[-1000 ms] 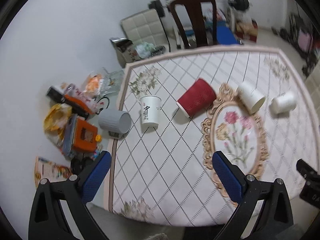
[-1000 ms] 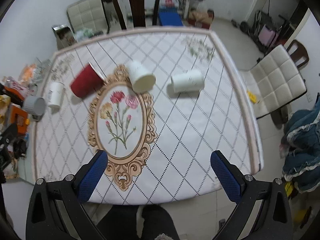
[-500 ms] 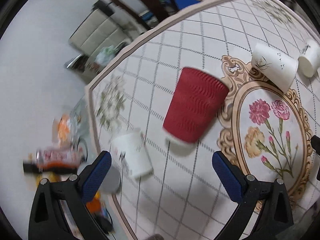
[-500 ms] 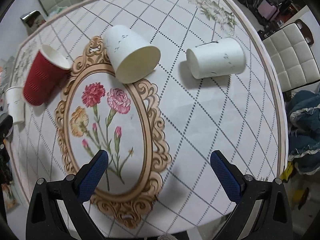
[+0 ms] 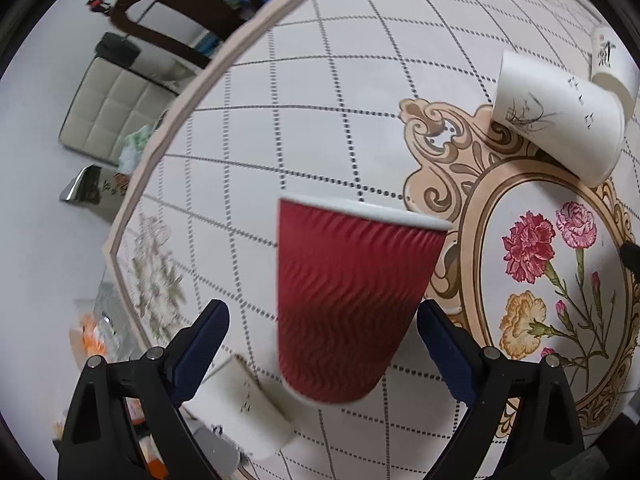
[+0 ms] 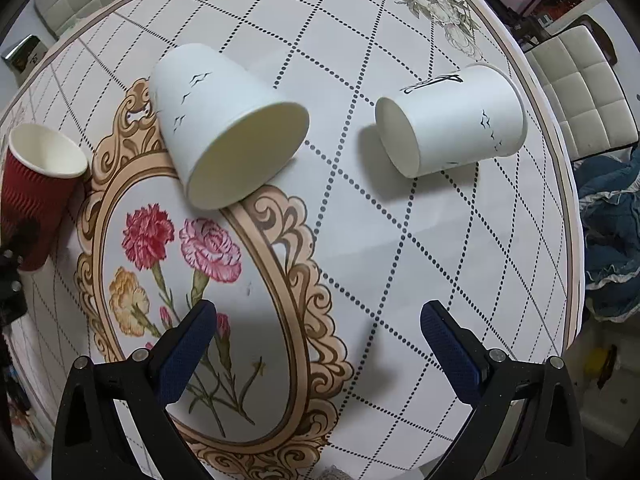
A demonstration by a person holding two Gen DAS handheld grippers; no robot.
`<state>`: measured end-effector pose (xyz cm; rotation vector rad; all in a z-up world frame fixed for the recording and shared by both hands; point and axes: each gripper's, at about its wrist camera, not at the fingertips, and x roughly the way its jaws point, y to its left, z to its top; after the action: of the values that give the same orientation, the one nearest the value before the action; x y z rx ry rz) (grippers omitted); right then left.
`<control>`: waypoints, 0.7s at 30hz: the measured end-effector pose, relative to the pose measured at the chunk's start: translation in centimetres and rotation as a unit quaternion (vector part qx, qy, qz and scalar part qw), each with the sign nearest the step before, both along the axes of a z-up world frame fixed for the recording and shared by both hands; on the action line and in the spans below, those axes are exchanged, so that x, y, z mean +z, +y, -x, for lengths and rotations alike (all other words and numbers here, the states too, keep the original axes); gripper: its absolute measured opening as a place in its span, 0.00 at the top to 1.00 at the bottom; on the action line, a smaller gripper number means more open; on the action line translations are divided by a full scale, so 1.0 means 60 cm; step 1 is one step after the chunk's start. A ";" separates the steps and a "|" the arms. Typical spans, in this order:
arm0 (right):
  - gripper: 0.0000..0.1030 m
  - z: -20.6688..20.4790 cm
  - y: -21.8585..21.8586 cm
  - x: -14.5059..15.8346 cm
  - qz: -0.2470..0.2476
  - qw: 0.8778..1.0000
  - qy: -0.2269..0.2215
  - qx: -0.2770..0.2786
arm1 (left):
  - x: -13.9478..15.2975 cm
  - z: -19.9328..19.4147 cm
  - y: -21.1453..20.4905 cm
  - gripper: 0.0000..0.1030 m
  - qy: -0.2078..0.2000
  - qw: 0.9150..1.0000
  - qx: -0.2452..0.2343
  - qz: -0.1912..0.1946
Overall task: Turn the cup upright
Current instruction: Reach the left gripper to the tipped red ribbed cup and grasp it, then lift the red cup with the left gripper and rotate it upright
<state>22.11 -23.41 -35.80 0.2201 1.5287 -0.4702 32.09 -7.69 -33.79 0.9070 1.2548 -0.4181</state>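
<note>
A red ribbed paper cup (image 5: pixel 352 300) lies on its side on the tablecloth, and its base end sits between the open fingers of my left gripper (image 5: pixel 322 344). It also shows at the left edge of the right wrist view (image 6: pixel 36 196). A white cup with a bird print (image 6: pixel 224 124) lies on its side on the floral oval, and a second white cup (image 6: pixel 452 120) lies on its side further right. My right gripper (image 6: pixel 318 344) is open and empty above the cloth, short of both white cups.
A small white cup (image 5: pixel 244 408) stands by the table edge (image 5: pixel 160 152) just below-left of the red cup. A dark wooden chair (image 5: pixel 168 16) and cream chairs (image 6: pixel 584 84) ring the table. Clutter lies on the floor to the left.
Both grippers have moved down and forward toward the table. The red cup now sits between my left fingers, and the white cups loom larger in the right view.
</note>
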 end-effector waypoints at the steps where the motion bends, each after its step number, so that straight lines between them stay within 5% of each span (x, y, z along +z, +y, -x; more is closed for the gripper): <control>1: 0.00 -0.003 -0.001 -0.002 0.002 1.000 0.001 -0.001 | -0.007 -0.003 -0.003 0.07 0.005 1.000 -0.003 -0.001; 3: 0.00 -0.010 -0.005 -0.006 0.005 1.000 0.004 -0.004 | -0.017 -0.006 -0.007 0.10 0.009 1.000 -0.008 0.001; 6: 0.00 -0.023 -0.011 -0.012 0.006 1.000 0.007 -0.005 | -0.029 -0.006 -0.012 0.27 0.013 1.000 -0.014 0.002; 21: 0.00 -0.011 -0.004 0.009 0.019 1.000 -0.002 0.003 | 0.025 0.006 0.016 0.29 -0.014 0.998 0.038 0.049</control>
<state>22.75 -23.64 -35.28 0.1866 1.5159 -0.4929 31.73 -6.74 -32.27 0.7781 1.2284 -0.4022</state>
